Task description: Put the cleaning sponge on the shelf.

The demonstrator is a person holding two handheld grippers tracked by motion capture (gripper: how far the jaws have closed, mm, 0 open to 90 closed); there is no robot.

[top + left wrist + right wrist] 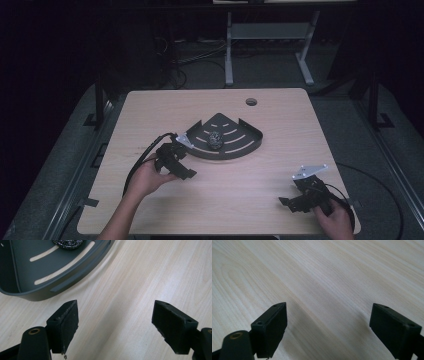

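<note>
Left gripper (115,325) gapes empty beside the tray (15,277) holding a scourer (68,243)

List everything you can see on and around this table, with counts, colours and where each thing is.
table: one, light wood, centre of the high view
hole: one, round, far right part of the tabletop
tray: one, dark grey, fan-shaped with slots, middle of the table
scrubber ball: one, dark speckled, in the tray
left gripper: one, black, open, beside the tray's near left edge
right gripper: one, black, open, near right corner over bare wood
</note>
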